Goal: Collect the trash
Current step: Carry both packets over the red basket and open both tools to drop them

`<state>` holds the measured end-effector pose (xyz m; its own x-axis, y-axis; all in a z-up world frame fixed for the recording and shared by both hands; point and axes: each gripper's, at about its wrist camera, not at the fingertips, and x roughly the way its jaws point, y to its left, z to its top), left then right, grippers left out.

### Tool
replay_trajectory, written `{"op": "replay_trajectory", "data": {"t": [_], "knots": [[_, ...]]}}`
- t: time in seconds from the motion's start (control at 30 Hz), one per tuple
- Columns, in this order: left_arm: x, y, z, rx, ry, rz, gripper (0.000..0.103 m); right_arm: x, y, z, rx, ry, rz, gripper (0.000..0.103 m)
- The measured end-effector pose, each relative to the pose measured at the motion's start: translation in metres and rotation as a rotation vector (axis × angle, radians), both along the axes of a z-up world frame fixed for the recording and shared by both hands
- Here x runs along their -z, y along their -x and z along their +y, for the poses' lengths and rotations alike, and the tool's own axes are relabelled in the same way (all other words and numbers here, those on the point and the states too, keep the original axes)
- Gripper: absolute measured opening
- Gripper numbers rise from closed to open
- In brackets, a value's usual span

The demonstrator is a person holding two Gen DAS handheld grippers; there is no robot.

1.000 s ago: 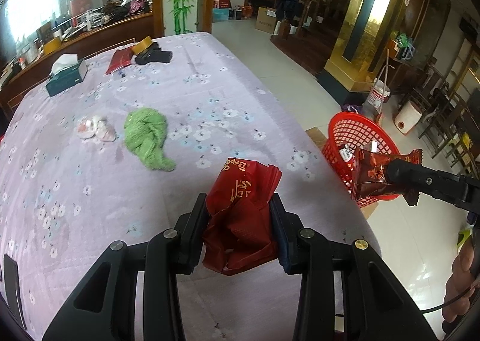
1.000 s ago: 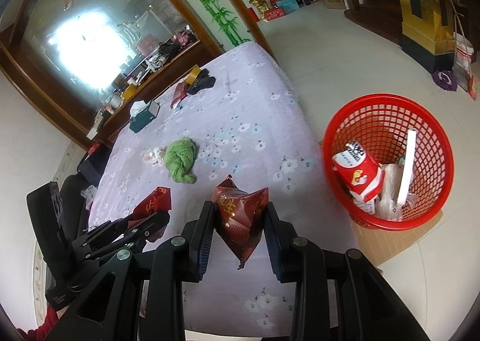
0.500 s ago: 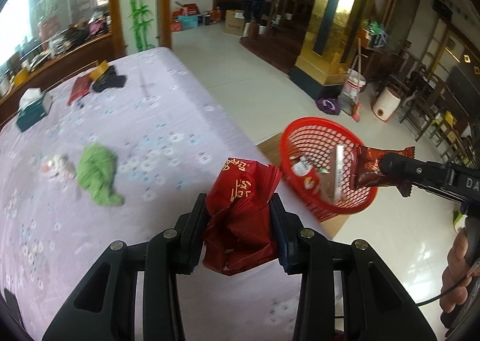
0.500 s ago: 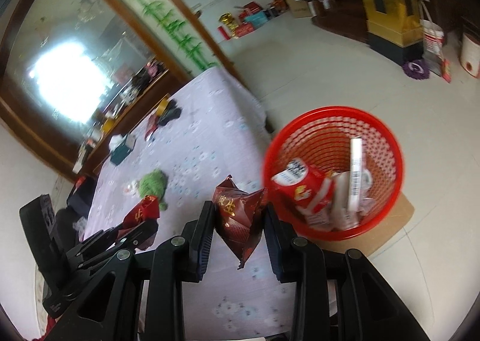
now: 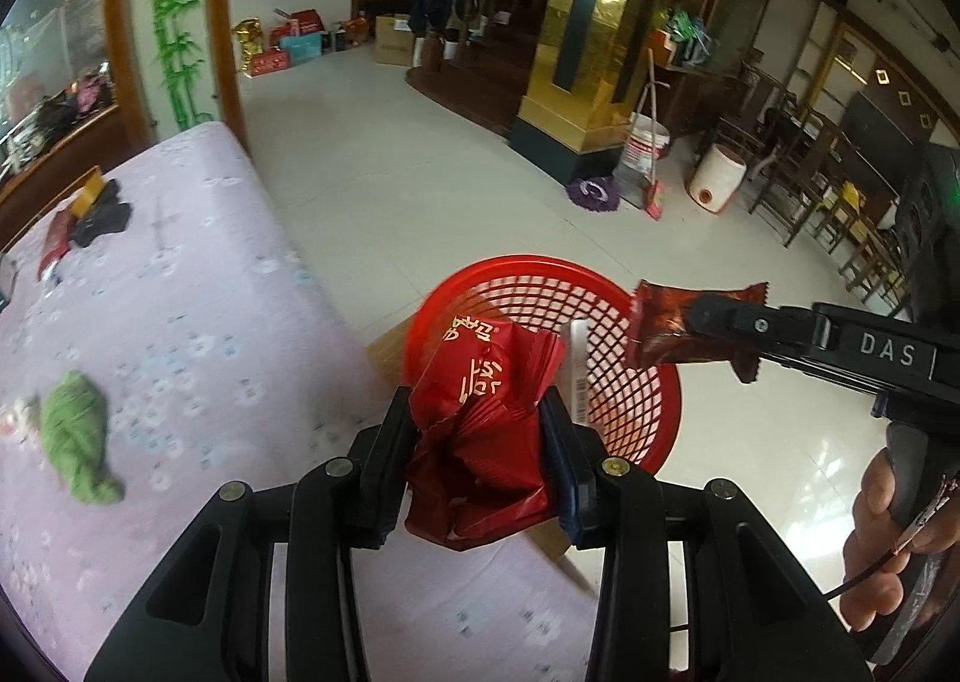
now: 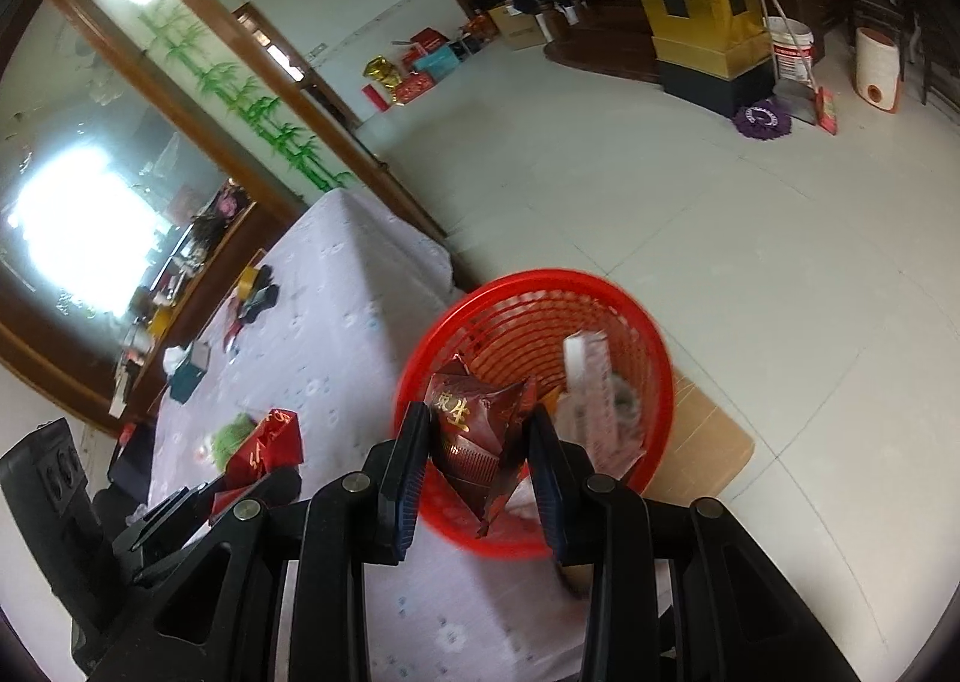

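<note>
Left gripper (image 5: pixel 480 436): crumpled red bag (image 5: pixel 483 412) clamped, held at the desk (image 5: pixel 180 322) edge; right gripper (image 6: pixel 480 460): dark red wrapper (image 6: pixel 480 430) pinched above the red basket (image 6: pixel 600 286)

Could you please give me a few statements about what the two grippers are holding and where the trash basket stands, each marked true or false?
1. The left gripper is shut on a crumpled red bag. True.
2. The right gripper is open. False: it is shut on a dark red snack wrapper.
3. The red basket stands on the table. False: it stands on the floor beside the table.
4. The basket already holds some trash. True.
5. A green cloth lies in the basket. False: it lies on the table.
</note>
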<state>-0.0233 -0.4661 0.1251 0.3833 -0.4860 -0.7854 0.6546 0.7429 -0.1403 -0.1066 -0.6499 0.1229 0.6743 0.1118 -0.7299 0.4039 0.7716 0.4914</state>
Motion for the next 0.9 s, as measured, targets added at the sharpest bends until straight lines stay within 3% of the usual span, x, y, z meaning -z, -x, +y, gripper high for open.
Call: {"op": "replay_trajectory", "data": {"t": [0.33,0.4,0.5,0.57,0.73,0.9], "knots": [[0.018,-0.011,-0.041,0.029,-0.019,0.023,0.039,0.008,-0.025,-0.026,0.008,0.007,0.017,0.035],[0.018,-0.011,-0.044,0.031,-0.020,0.019,0.044,0.010,-0.030,-0.029,0.007,0.005,0.023,0.037],[0.018,-0.010,-0.046,0.019,-0.029,0.003,0.061,0.012,-0.032,-0.032,0.018,0.009,0.030,0.044],[0.016,-0.009,-0.046,0.015,-0.034,-0.009,0.062,0.011,-0.030,-0.034,0.026,0.005,0.023,0.049],[0.009,-0.007,-0.035,-0.027,-0.058,-0.058,0.070,0.003,-0.023,-0.034,0.035,0.029,0.012,0.049],[0.001,-0.004,-0.018,-0.070,-0.075,-0.098,0.071,-0.001,-0.012,-0.028,0.039,0.024,0.007,0.049]]}}
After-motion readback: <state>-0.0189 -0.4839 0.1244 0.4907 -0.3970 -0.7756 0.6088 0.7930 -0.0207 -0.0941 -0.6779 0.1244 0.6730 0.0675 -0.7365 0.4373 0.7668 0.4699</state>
